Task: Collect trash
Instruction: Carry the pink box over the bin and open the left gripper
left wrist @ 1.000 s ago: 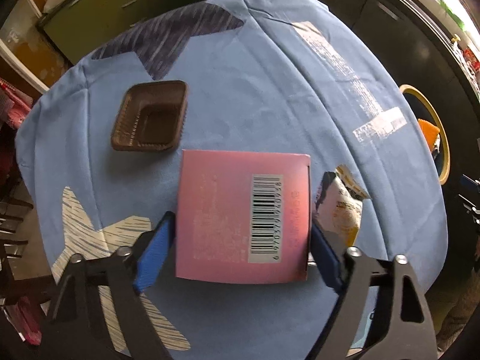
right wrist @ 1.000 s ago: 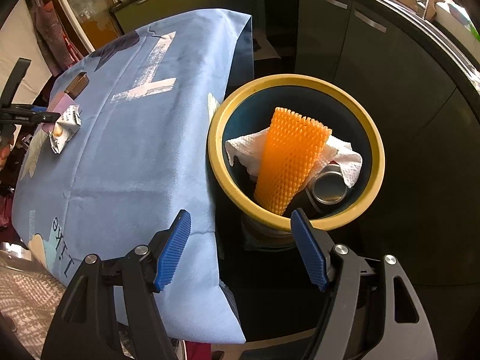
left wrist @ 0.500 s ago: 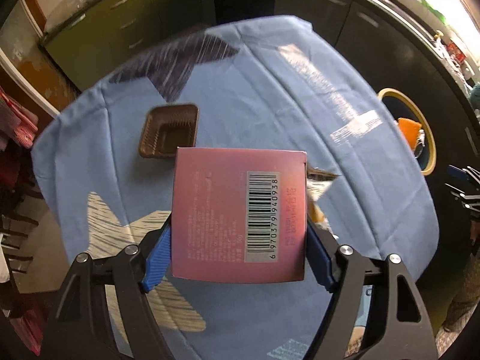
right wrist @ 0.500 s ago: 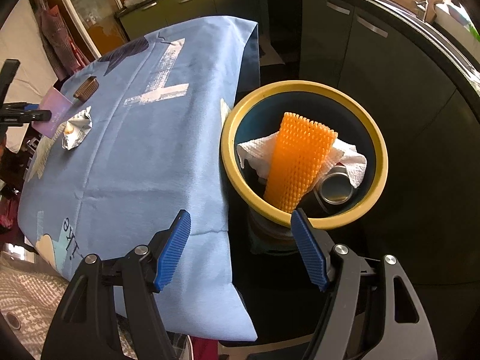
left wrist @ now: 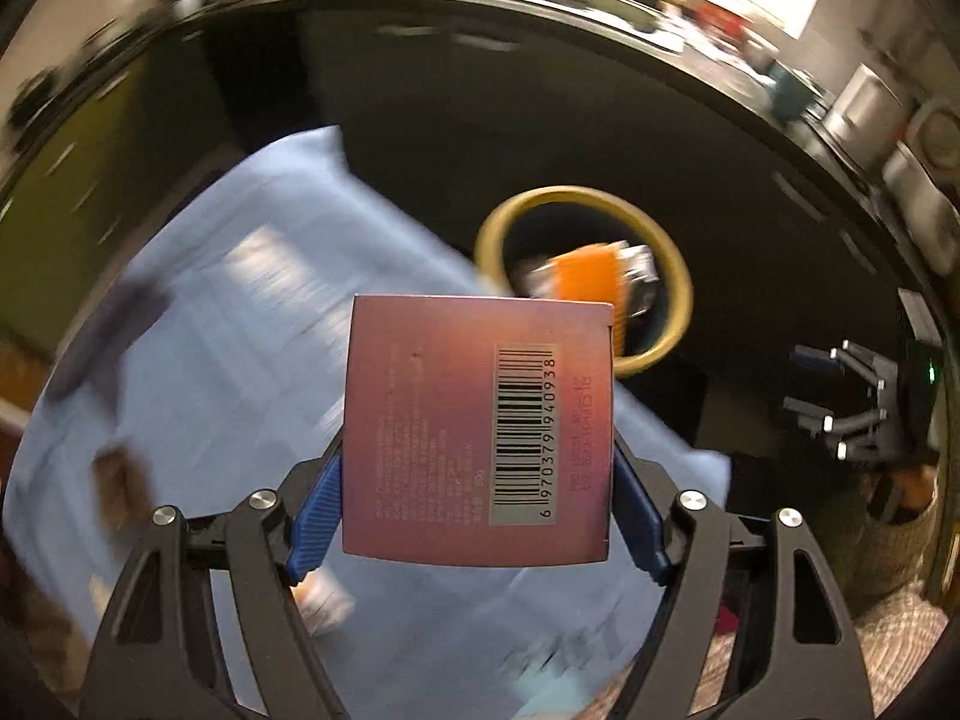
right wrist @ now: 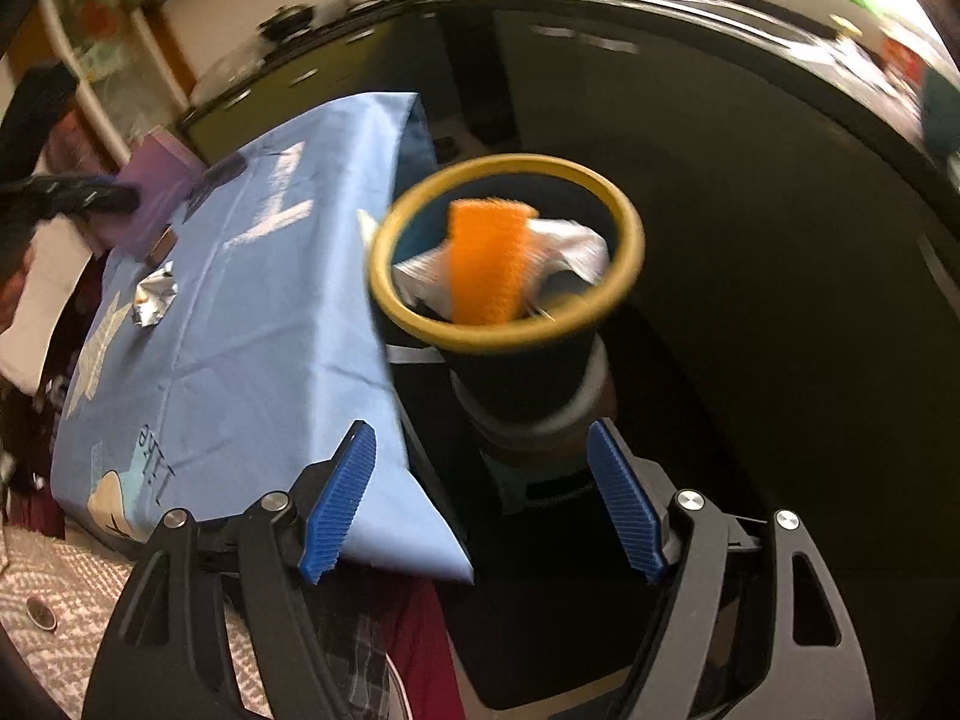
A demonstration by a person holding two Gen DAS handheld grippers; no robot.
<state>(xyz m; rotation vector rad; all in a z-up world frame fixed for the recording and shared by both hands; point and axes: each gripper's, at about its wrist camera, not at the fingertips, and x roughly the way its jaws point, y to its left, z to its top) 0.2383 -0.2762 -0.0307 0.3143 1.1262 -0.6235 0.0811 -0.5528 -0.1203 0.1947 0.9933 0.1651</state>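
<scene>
My left gripper (left wrist: 477,504) is shut on a pink box (left wrist: 480,426) with a barcode and holds it in the air above the blue tablecloth (left wrist: 240,330). The yellow-rimmed bin (left wrist: 678,282) lies beyond the box, to the right. In the right wrist view the box (right wrist: 159,192) is far left over the table. My right gripper (right wrist: 483,504) is open and empty, low in front of the bin (right wrist: 510,336), which holds an orange mesh sleeve (right wrist: 486,258) and white paper (right wrist: 570,246).
A crumpled foil wrapper (right wrist: 153,300) and a brown tray (right wrist: 162,246) lie on the tablecloth (right wrist: 252,330). The brown tray (left wrist: 123,480) also shows blurred in the left wrist view. Dark cabinets (right wrist: 720,180) stand behind the bin. The right gripper (left wrist: 852,408) shows at right.
My left gripper closed on the pink box, lifted it off the table and swung it right toward the bin. My right gripper drew back and lower from the bin, still open.
</scene>
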